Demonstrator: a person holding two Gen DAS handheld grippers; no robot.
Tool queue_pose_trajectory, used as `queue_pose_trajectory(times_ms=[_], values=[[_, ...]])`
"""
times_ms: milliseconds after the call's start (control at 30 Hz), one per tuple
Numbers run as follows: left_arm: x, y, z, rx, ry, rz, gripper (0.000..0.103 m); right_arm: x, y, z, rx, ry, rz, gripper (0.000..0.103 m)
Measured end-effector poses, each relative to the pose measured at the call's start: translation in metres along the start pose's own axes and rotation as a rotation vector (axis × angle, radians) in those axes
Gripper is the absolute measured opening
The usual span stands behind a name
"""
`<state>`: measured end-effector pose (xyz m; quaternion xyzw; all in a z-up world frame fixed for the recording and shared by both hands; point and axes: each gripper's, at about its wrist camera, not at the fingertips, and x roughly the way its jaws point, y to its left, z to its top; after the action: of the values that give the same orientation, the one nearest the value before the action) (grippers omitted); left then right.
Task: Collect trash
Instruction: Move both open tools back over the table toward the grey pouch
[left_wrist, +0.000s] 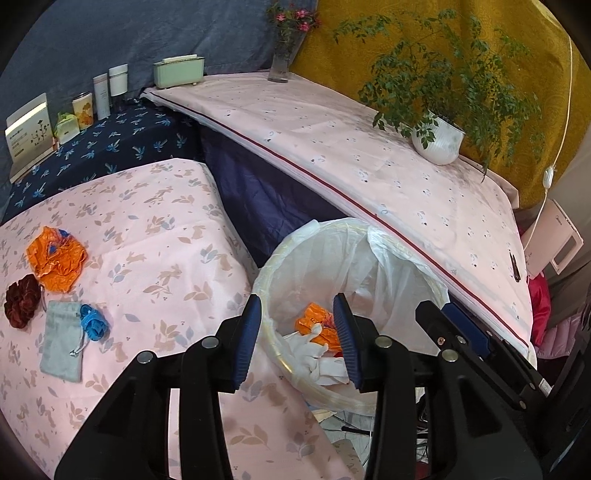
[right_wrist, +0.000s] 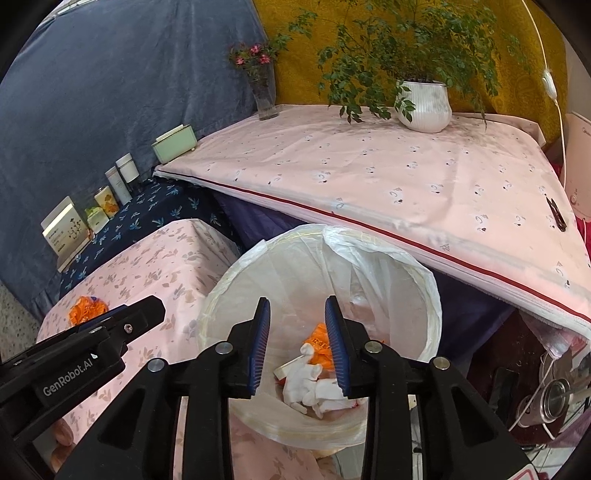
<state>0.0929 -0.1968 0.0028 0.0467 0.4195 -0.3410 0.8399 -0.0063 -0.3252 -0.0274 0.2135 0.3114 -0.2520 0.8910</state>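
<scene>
A round bin lined with a clear white bag (left_wrist: 354, 254) (right_wrist: 373, 266) stands beside the pink leaf-print table (left_wrist: 155, 236). Inside lie an orange wrapper (left_wrist: 314, 321) (right_wrist: 319, 343) and crumpled white tissues (left_wrist: 325, 363) (right_wrist: 314, 384). Another crumpled orange wrapper (left_wrist: 55, 258) (right_wrist: 86, 308) lies on the table at the left. My left gripper (left_wrist: 297, 343) is open and empty at the bin's near rim. My right gripper (right_wrist: 297, 347) is open and empty above the bin; it shows in the left wrist view (left_wrist: 458, 332).
On the table lie a dark red scrunchie (left_wrist: 22, 304), a grey drawstring pouch (left_wrist: 61, 343) and a blue scrunchie (left_wrist: 94, 323). A higher pink-covered table (right_wrist: 388, 173) holds a potted plant (right_wrist: 424, 105) and a flower vase (right_wrist: 264, 98). Boxes and bottles (left_wrist: 99, 96) stand behind.
</scene>
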Motion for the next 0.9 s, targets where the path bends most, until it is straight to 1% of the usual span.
queue_pose_trajectory(times_ms=[267, 300, 400, 467, 500, 567, 667, 733, 900], values=[[-0.007, 0.033, -0.002, -0.059, -0.010, 0.033, 0.040, 0.002, 0.026, -0.001, -0.046, 0.008, 0.024, 0.033], [-0.008, 0.038, -0.002, -0.067, -0.012, 0.042, 0.043, 0.003, 0.031, -0.001, -0.056, 0.009, 0.028, 0.033], [-0.011, 0.058, -0.006, -0.100, -0.021, 0.075, 0.048, 0.005, 0.046, -0.003, -0.080, 0.019, 0.044, 0.034], [-0.013, 0.071, -0.009, -0.123, -0.020, 0.095, 0.051, 0.007, 0.056, -0.005, -0.097, 0.025, 0.054, 0.036], [-0.013, 0.079, -0.011, -0.137, -0.020, 0.108, 0.054, 0.009, 0.063, -0.007, -0.107, 0.029, 0.061, 0.037], [-0.016, 0.096, -0.014, -0.166, -0.025, 0.134, 0.057, 0.011, 0.075, -0.009, -0.126, 0.037, 0.075, 0.037], [-0.019, 0.120, -0.020, -0.193, -0.024, 0.178, 0.057, 0.015, 0.097, -0.015, -0.161, 0.051, 0.097, 0.038], [-0.021, 0.137, -0.024, -0.216, -0.022, 0.205, 0.062, 0.018, 0.112, -0.019, -0.184, 0.062, 0.113, 0.038], [-0.029, 0.177, -0.037, -0.270, -0.021, 0.273, 0.066, 0.026, 0.148, -0.031, -0.241, 0.091, 0.151, 0.038]])
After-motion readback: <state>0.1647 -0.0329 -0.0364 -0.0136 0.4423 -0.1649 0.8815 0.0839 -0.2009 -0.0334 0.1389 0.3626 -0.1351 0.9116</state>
